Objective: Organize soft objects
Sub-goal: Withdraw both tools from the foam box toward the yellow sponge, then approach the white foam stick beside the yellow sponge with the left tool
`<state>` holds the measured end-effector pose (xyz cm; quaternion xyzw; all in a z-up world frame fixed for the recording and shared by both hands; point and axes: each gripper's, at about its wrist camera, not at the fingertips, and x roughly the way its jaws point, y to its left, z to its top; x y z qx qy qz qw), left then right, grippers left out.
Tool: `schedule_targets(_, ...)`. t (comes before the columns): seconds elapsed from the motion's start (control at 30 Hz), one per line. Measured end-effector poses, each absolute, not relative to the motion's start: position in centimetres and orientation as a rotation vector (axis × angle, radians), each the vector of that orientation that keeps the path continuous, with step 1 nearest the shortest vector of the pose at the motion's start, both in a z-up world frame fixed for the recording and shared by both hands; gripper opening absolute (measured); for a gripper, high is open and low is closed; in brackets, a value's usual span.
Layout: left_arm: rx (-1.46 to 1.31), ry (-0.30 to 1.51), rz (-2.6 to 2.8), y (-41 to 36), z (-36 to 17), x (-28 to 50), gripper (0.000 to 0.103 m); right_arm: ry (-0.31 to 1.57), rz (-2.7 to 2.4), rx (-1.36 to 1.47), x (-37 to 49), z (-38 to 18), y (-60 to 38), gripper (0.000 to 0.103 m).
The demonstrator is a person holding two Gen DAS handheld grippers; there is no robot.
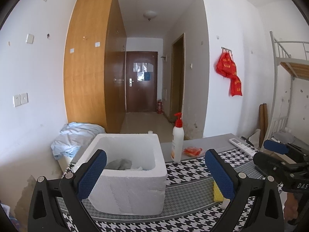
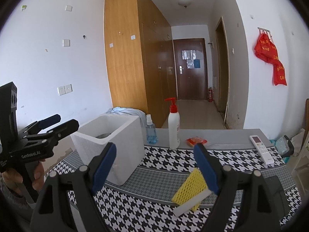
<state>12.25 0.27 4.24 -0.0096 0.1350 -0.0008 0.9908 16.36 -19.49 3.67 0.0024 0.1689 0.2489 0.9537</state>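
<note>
- The yellow foam net sleeve [image 2: 190, 190], with a white foam strip [image 2: 193, 203] tucked in or under it, lies flat on the houndstooth cloth [image 2: 154, 208], to the right of the white foam box [image 2: 115, 147] and well apart from it.
- Its long axis runs on a diagonal in the right wrist view, from lower left up toward the right finger of the right gripper [image 2: 154, 162]; the sleeve's upper corner sits just beside that finger's blue pad [image 2: 205, 167].
- The right gripper is clearly the nearer one: the sleeve lies just ahead of it and slightly right of centre. Its jaws are spread wide and hold nothing.
- The left gripper [image 1: 155, 170] faces the box instead; its jaws are also wide apart and empty. From there only a yellow sliver of the sleeve [image 1: 217, 194] shows, behind the right-hand pad.
- The left wrist view looks into the box, where something grey [image 1: 119, 164], probably a soft cloth, already lies; the right wrist view barely shows it.
- Only the right wrist view shows the blue spray bottle [image 2: 150, 131] behind the box; both show the pump bottle [image 2: 173, 127], the red packet [image 2: 196, 141] and the remote [image 2: 261, 148] further back.
</note>
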Motion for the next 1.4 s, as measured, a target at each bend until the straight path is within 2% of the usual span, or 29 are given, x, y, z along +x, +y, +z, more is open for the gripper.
schedule_targets(1.4, -0.023, 0.314, -0.079, -3.6, -1.1, 12.1, 0.102, 0.414, 0.428, 0.036, 15.8, -1.2, -22.8, 0.085)
